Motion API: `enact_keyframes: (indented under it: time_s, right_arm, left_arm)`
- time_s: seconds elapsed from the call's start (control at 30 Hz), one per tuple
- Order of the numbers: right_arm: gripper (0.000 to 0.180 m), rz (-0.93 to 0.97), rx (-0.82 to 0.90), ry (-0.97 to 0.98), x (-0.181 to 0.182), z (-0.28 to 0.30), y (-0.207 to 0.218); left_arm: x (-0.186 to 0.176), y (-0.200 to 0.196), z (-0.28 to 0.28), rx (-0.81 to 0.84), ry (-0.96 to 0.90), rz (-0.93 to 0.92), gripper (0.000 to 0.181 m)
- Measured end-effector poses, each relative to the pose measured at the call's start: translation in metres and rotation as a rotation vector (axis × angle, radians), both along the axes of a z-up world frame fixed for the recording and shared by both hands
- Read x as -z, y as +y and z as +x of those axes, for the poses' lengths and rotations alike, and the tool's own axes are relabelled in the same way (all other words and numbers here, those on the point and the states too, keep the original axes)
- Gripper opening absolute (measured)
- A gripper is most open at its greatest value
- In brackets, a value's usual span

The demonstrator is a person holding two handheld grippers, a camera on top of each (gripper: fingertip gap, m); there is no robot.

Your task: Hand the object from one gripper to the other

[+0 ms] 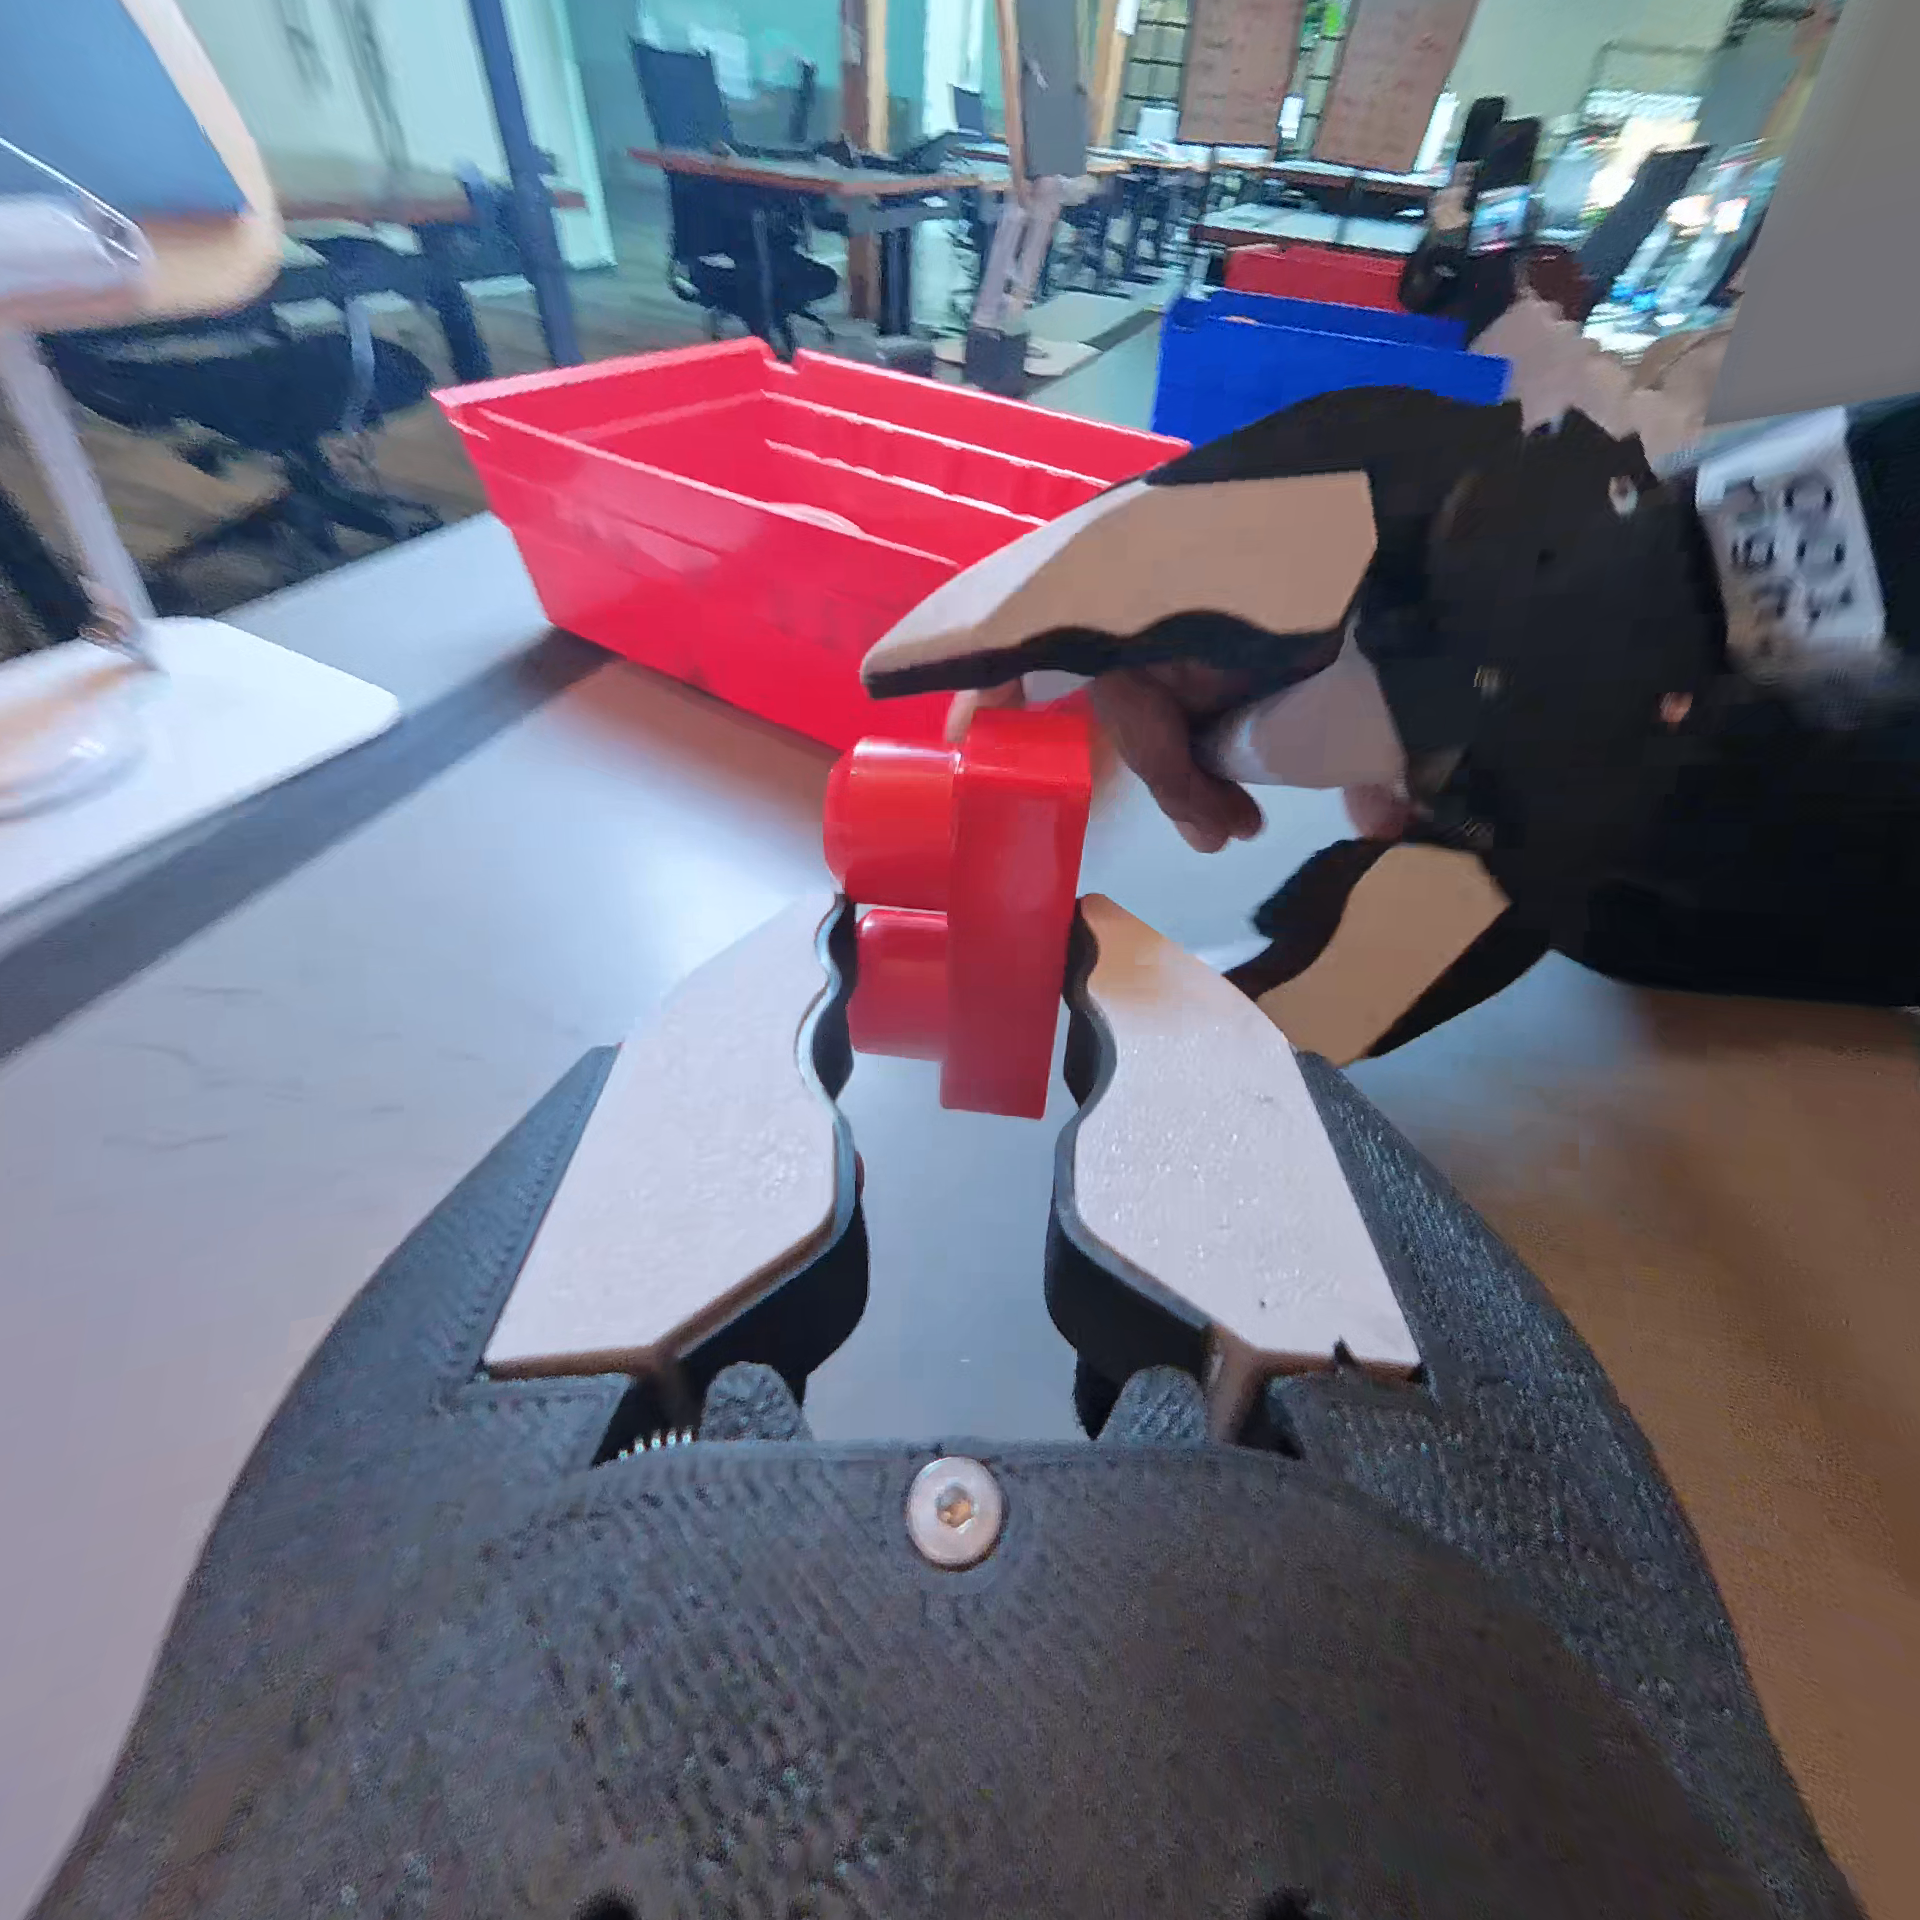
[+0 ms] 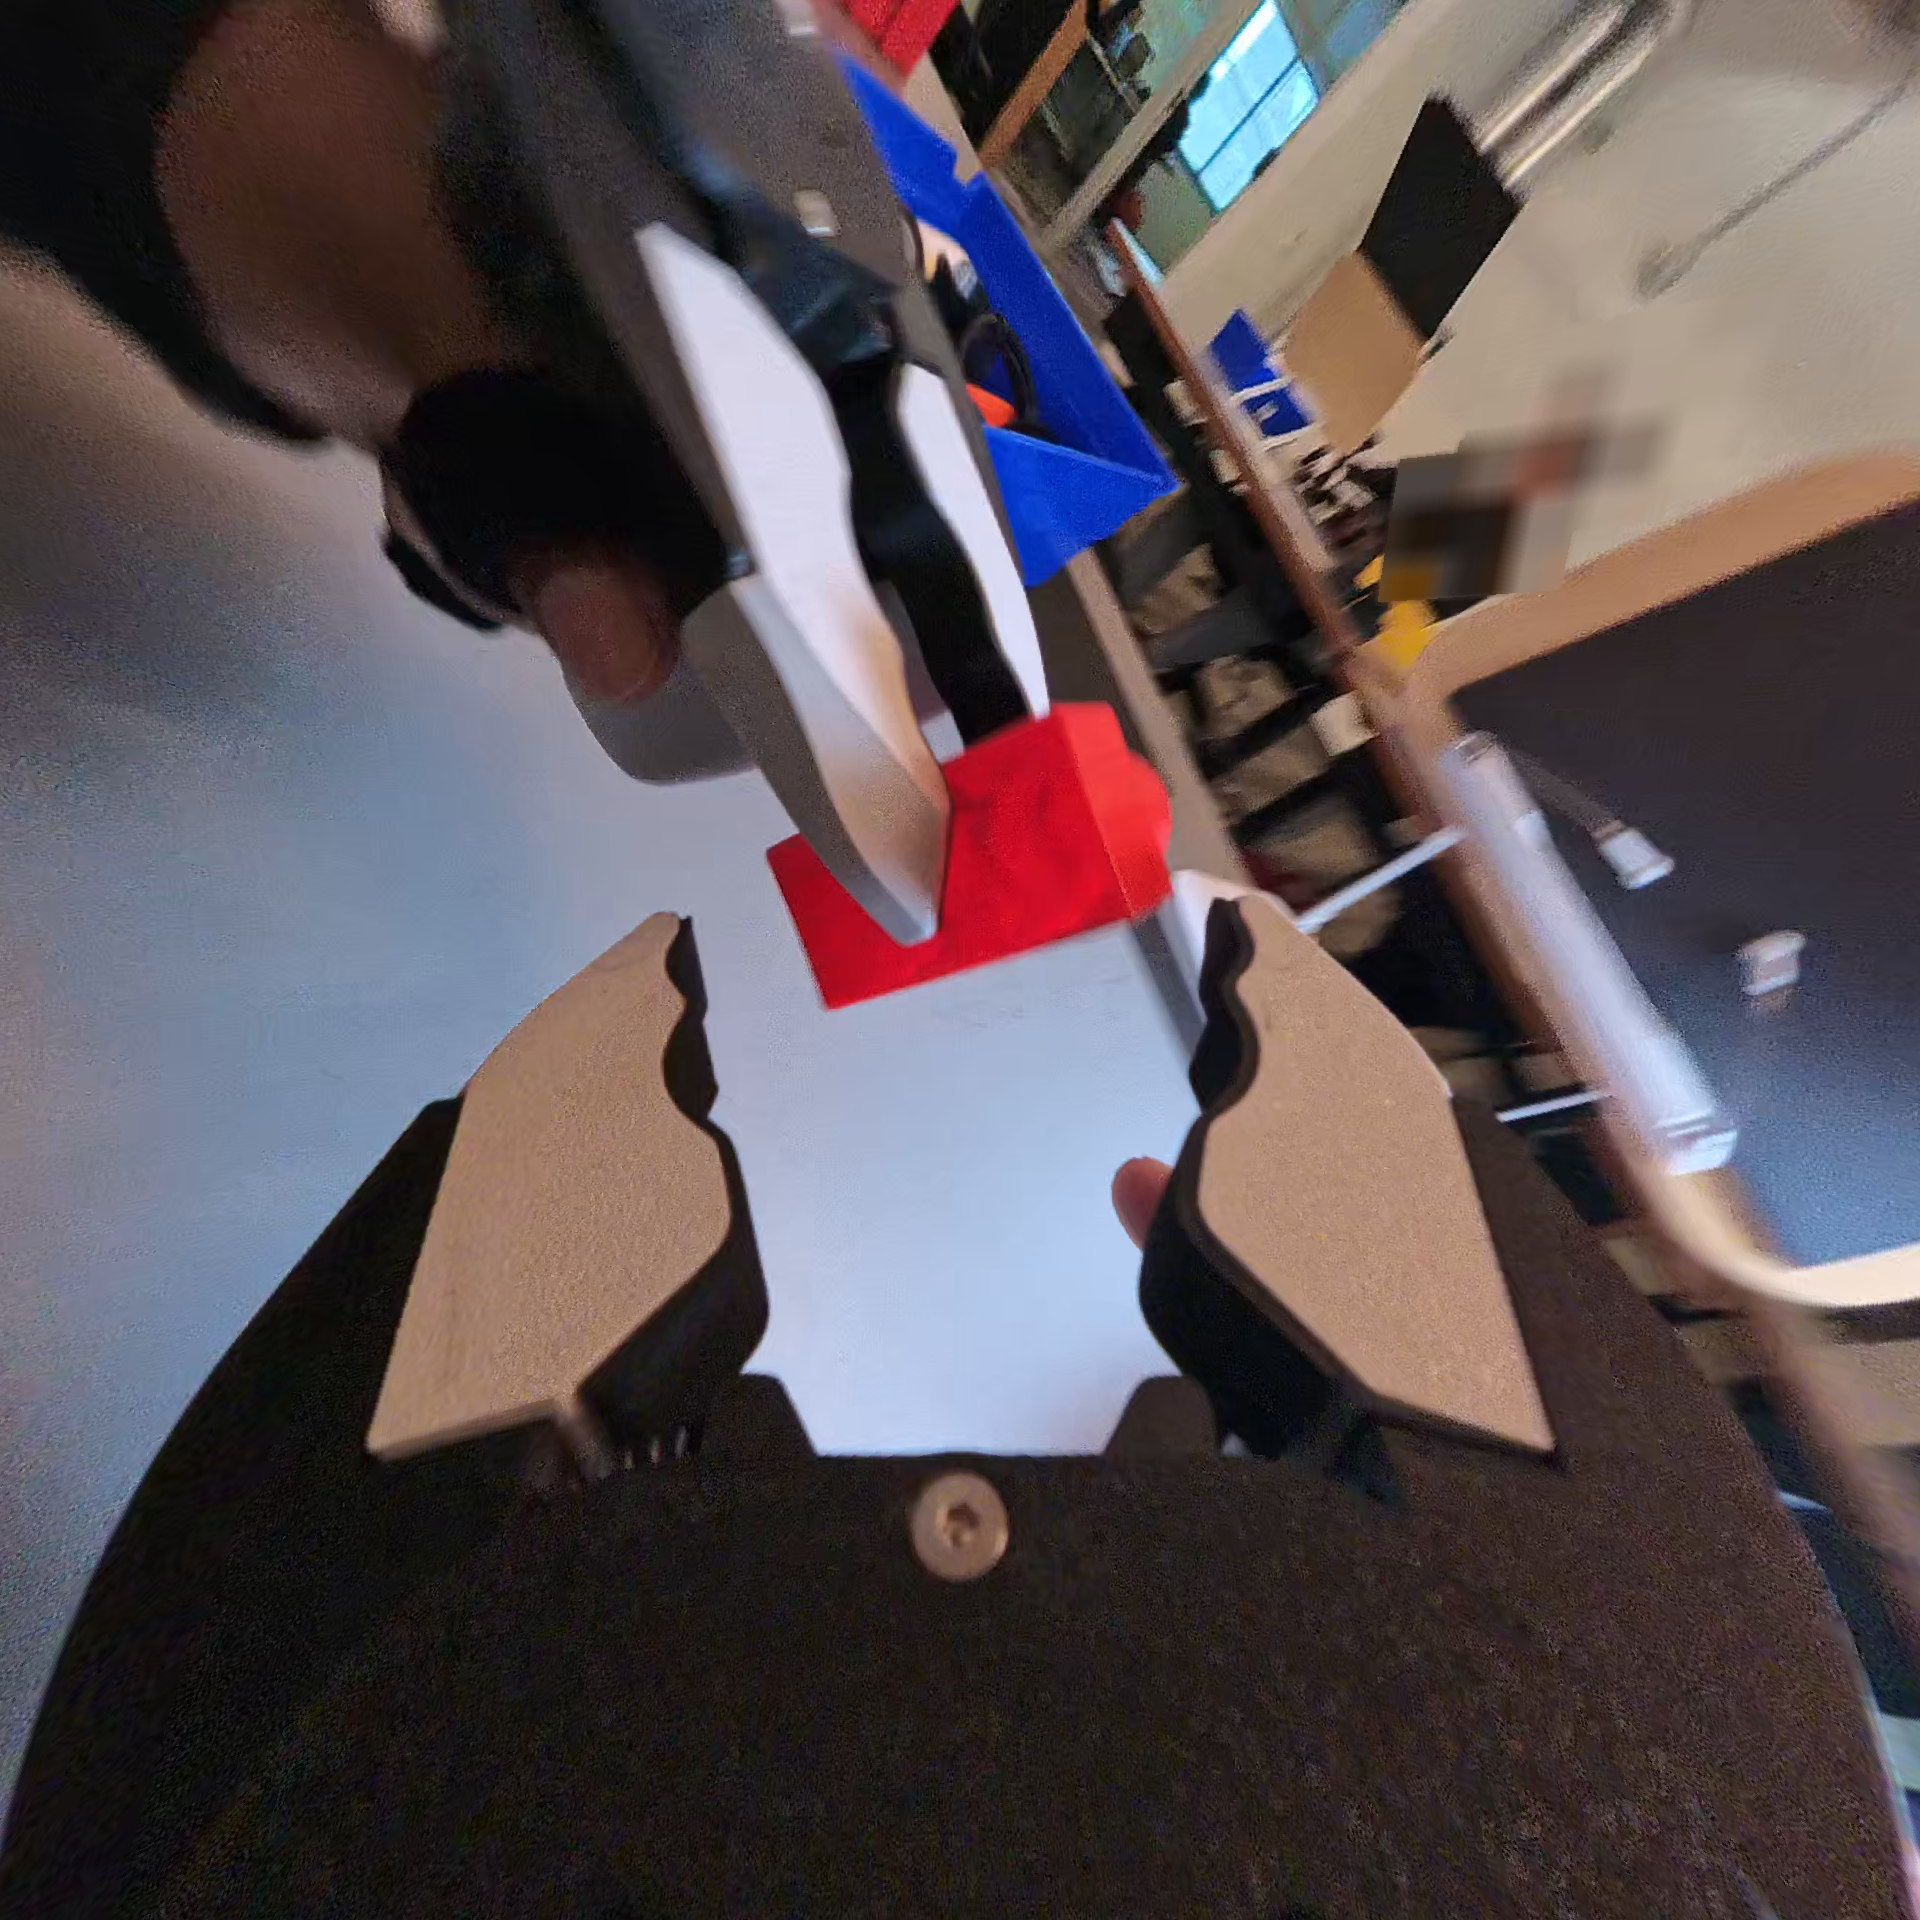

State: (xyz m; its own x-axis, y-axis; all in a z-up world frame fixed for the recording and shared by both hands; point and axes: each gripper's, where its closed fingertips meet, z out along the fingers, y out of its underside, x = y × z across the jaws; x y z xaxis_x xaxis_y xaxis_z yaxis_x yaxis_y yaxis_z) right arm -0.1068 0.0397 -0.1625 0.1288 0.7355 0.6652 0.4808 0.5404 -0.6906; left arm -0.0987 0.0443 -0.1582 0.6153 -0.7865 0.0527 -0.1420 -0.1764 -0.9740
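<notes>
Red plastic block [image 1: 971, 904], glossy, with two round studs on one flat side, pinched between the tips of the left hand-held gripper [image 1: 956, 925] and held above the grey tabletop [image 1: 364, 987]. Right hand-held gripper [image 2: 940, 925] spread wide, closing on nothing; seen from the left wrist view [image 1: 1091, 810] coming in from the right, its upper finger over the top of the block, its lower finger well beside it. Cannot tell whether that upper tip touches the block. Fingers faced with pale, finely grained plates over wavy black pads; bodies of coarse, ridged black printed plastic with a single steel screw. Just behind the block, an open red bin [image 1: 769, 520] with ribbed walls; farther right, a blue bin [image 1: 1309, 364]. White lamp base [image 1: 208, 717] at the left edge. White tag with black square markings [image 1: 1792, 540] on the right device, too blurred to read.
</notes>
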Motion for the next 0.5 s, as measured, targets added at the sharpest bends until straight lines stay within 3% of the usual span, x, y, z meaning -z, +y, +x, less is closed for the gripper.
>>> enact_keyframes:
  time_s: [0.13, 0.23, 0.4, 0.5]
  right_arm:
    - [0.088, -0.609, -0.109, 0.218, -0.016, 0.004, -0.005]
    - [0.085, -0.963, -0.217, 0.337, -0.027, 0.008, -0.009]
    - [0.092, -1.371, -0.436, 0.429, -0.042, 0.012, -0.024]
    - [0.093, -1.473, -0.526, 0.425, -0.048, 0.014, -0.034]
  left_arm:
    - [-0.01, 0.013, -0.023, -0.17, 0.188, 0.248, 0.038]
    - [-0.019, 0.009, -0.022, -0.205, 0.314, 0.464, 0.038]
    - [-0.046, -0.015, 0.001, -0.163, 0.34, 0.737, 0.038]
    - [-0.053, -0.027, 0.013, -0.136, 0.377, 0.83, 0.038]
